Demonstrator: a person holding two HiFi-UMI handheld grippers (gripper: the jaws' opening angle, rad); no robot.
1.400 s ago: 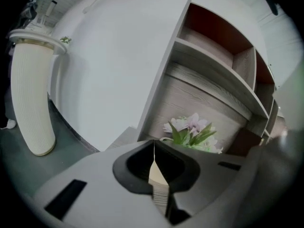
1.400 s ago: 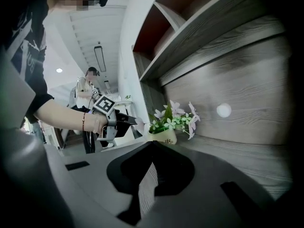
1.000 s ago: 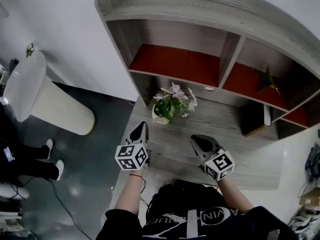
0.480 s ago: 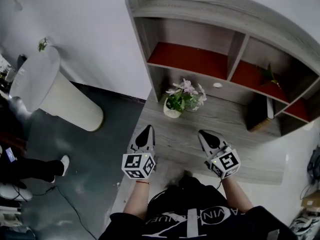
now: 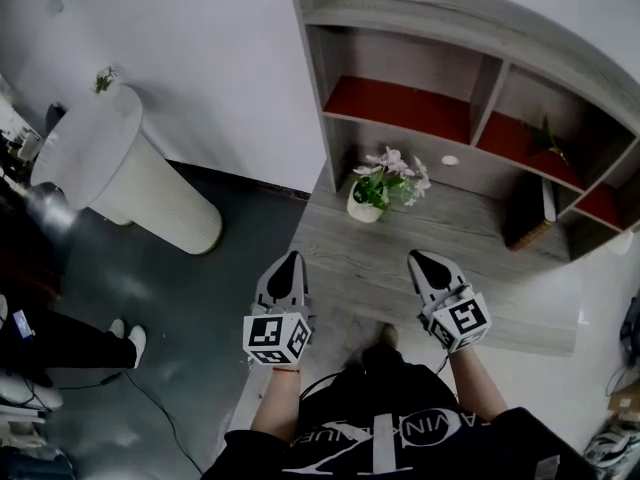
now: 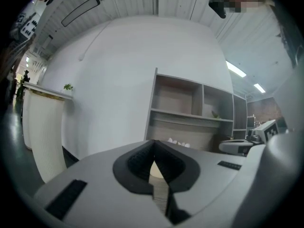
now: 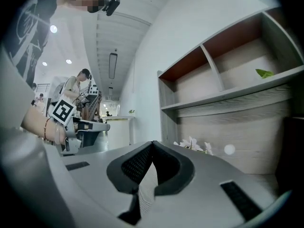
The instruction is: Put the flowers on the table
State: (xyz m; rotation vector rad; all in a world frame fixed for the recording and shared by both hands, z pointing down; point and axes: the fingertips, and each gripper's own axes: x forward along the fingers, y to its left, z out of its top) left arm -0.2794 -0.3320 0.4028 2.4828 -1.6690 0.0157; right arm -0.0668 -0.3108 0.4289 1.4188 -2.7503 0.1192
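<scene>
**Me:** Where the pale wall ends, a grey wooden shelf unit (image 5: 470, 28) with red-backed compartments stands over the grey desk (image 5: 400, 258). It is the largest item in view.

**Colleague:** What is to the left of it?

**Me:** A white ribbed column (image 5: 150, 193) with a round top stands on the dark floor, well apart from the desk.

**Colleague:** Where are the flowers?

**Me:** The flowers (image 5: 392, 173) are pale pink with green leaves and stand upright in a white pot. They are on the desk near its back left corner, just in front of the shelf's lower-left compartment. They are apart from both tongs.

**Colleague:** What state are the tongs in?

**Me:** My left tongs (image 5: 290, 260) hover at the desk's left edge with the tips pressed together and nothing between them. My right tongs (image 5: 417, 260) hover over the near part of the desk, also pressed together and empty. Both point towards the flowers.

**Colleague:** Any smaller items?

**Me:** A dark box (image 5: 527, 223) stands at the right, under the shelf. A green sprig (image 5: 548, 138) lies in the right-hand compartment. A small white disc (image 5: 449, 160) sits behind the flowers. I cannot tell whether the disc is on the desk or on the back panel.
</scene>
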